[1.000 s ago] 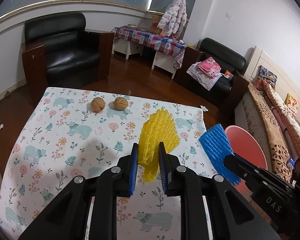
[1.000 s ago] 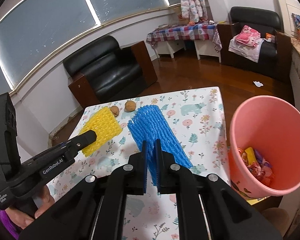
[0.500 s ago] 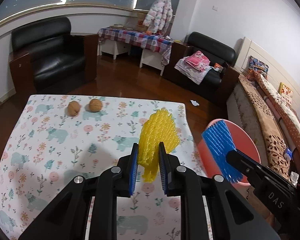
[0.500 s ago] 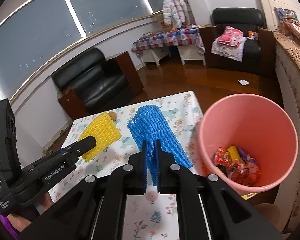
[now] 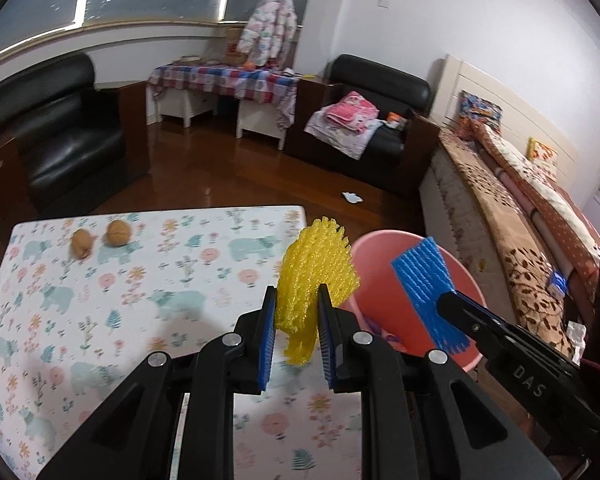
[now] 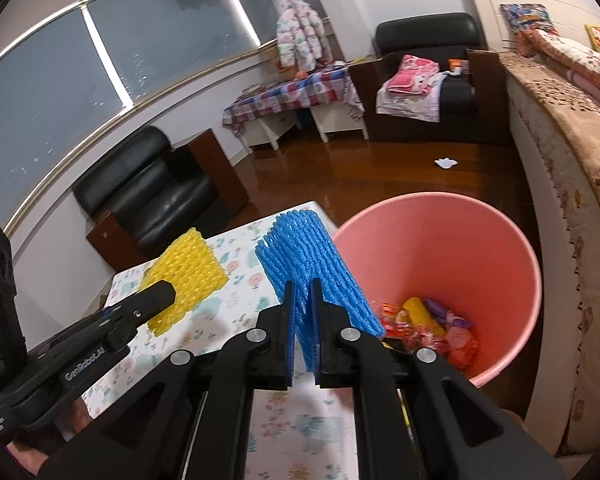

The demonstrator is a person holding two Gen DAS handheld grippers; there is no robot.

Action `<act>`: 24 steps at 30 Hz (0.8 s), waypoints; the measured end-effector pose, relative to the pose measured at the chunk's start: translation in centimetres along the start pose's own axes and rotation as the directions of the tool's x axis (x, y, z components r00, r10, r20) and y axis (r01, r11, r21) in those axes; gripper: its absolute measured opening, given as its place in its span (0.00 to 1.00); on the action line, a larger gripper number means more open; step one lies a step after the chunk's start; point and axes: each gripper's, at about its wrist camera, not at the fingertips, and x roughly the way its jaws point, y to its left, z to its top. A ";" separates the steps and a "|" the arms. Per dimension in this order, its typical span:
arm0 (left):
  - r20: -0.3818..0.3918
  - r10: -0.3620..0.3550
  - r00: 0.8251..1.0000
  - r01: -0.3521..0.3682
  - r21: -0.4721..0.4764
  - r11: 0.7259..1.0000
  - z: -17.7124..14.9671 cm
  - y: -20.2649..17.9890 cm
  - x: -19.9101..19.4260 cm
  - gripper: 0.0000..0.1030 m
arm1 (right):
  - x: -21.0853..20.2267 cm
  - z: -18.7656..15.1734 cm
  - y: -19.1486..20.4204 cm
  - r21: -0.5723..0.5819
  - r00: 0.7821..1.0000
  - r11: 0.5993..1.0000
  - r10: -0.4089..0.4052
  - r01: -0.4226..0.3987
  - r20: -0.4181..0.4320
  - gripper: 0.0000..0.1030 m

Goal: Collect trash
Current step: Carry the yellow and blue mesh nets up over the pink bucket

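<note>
My left gripper [image 5: 296, 304] is shut on a yellow foam fruit net [image 5: 316, 276] and holds it above the table's right edge, next to the pink bin [image 5: 384, 248]. My right gripper [image 6: 302, 292] is shut on a blue foam fruit net [image 6: 304, 252], held beside the rim of the pink bin [image 6: 512, 240]. The bin holds several colourful wrappers [image 6: 428, 324]. The yellow net also shows in the right wrist view [image 6: 188, 268], and the blue net in the left wrist view [image 5: 424, 276].
Two walnuts [image 5: 100, 236] lie at the far left of the floral tablecloth [image 5: 160, 280]. A black armchair [image 5: 56, 136] stands behind the table. A bed [image 5: 520, 216] runs along the right, close to the bin. A scrap of paper [image 5: 352, 198] lies on the wooden floor.
Both grippers have carried their nets to the right, from over the table towards the pink bin. The bin now looms larger and nearer in both views.
</note>
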 end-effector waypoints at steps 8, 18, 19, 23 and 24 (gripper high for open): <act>-0.029 -0.045 0.999 0.047 0.057 0.997 0.1 -3.7 2.0 0.18 | -0.1 0.2 -3.3 0.040 0.999 0.998 -0.050 0.050 0.009 0.07; -0.104 -0.077 0.992 0.087 0.090 0.992 -0.6 -6.4 5.3 0.18 | 0.6 -0.1 -6.3 0.087 0.996 0.992 -0.088 0.088 -0.009 0.07; -0.109 -0.077 0.991 0.087 0.095 0.992 -0.6 -6.7 5.7 0.18 | 0.7 -0.1 -6.5 0.092 0.996 0.992 -0.089 0.090 -0.012 0.07; -0.124 -0.080 0.989 0.094 0.113 0.989 -0.8 -7.6 6.7 0.18 | 1.0 0.0 -7.4 0.103 0.995 0.990 -0.097 0.098 -0.018 0.07; -0.127 -0.081 0.989 0.096 0.115 0.989 -0.8 -7.7 6.8 0.19 | 1.0 0.0 -7.6 0.106 0.995 0.989 -0.099 0.100 -0.019 0.07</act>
